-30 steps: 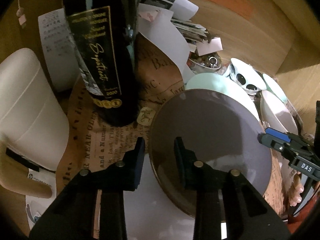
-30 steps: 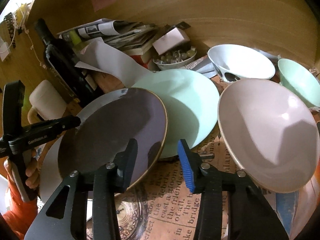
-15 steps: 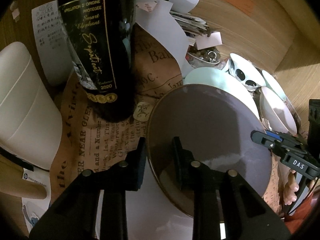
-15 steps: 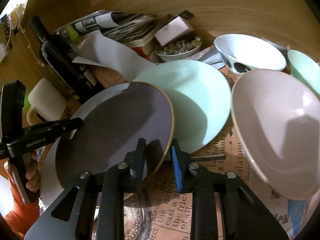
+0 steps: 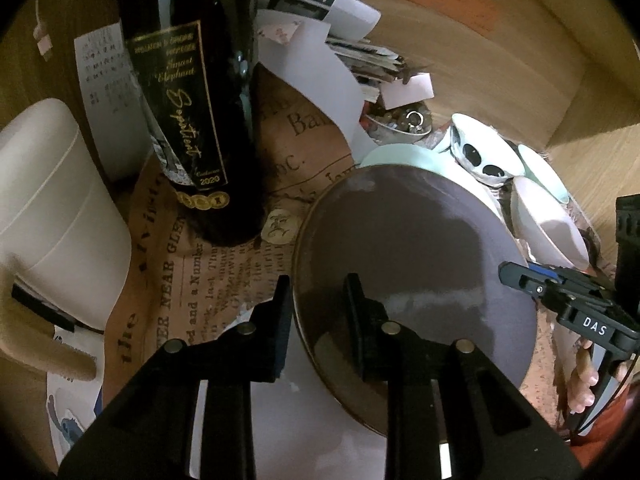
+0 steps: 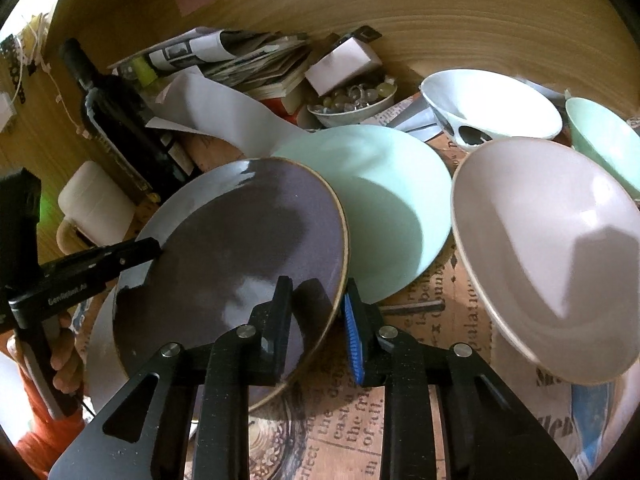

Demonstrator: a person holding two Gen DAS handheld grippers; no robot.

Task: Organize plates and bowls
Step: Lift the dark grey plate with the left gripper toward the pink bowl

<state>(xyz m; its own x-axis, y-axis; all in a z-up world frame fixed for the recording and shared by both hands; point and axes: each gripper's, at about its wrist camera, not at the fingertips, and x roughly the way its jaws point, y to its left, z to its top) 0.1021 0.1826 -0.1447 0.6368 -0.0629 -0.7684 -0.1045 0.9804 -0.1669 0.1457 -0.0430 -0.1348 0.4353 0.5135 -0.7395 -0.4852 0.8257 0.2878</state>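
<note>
A dark brown plate (image 5: 412, 264) (image 6: 240, 256) is held tilted above a grey-white plate (image 6: 100, 332) (image 5: 304, 420). My left gripper (image 5: 318, 320) is shut on the brown plate's near-left rim. My right gripper (image 6: 318, 312) is shut on its opposite rim, one finger on top and the blue-padded one beneath. A mint plate (image 6: 384, 204) lies behind it. A pink bowl (image 6: 548, 248), a white spotted bowl (image 6: 492, 108) and a mint bowl (image 6: 604, 140) stand to the right.
A dark wine bottle (image 5: 192, 100) and a white mug (image 5: 48, 232) stand at the left on newspaper-print paper (image 5: 224, 264). A small bowl of beads (image 6: 352, 100), stacked papers (image 6: 248, 60) and a wooden wall (image 6: 440, 12) close the back.
Both grippers closed on the brown plate's rim, the right one going from wide open to shut. The plate has lifted and tilted slightly.
</note>
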